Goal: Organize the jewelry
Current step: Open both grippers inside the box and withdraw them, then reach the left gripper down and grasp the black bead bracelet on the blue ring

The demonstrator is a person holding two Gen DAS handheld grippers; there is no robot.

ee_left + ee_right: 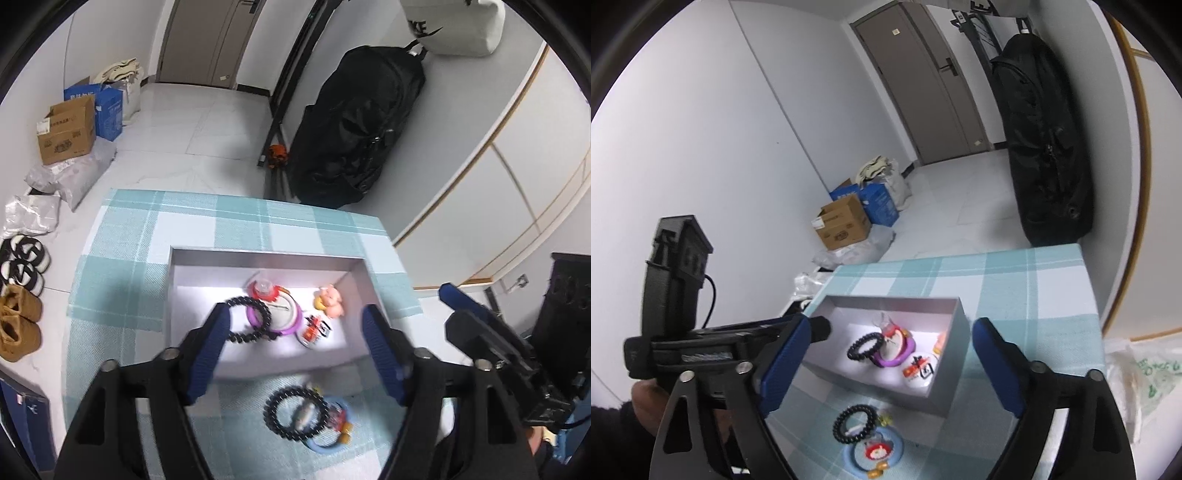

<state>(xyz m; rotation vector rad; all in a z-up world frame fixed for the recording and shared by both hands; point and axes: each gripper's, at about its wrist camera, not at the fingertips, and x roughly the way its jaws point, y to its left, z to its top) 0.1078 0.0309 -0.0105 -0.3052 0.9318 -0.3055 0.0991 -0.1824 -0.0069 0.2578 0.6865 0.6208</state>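
A shallow grey box sits on the checked cloth. Inside lie a black bead bracelet, a purple ring with a red charm, a pink pig figure and a red-and-white badge. In front of the box, on the cloth, a second black bead bracelet rests over a light blue ring with charms. My left gripper stands open above the box's near edge, nothing between its fingers. My right gripper is open too and holds nothing.
The table carries a teal checked cloth. On the floor to the left lie cardboard boxes, plastic bags and shoes. A big black bag hangs by the wall. A plastic bag lies right.
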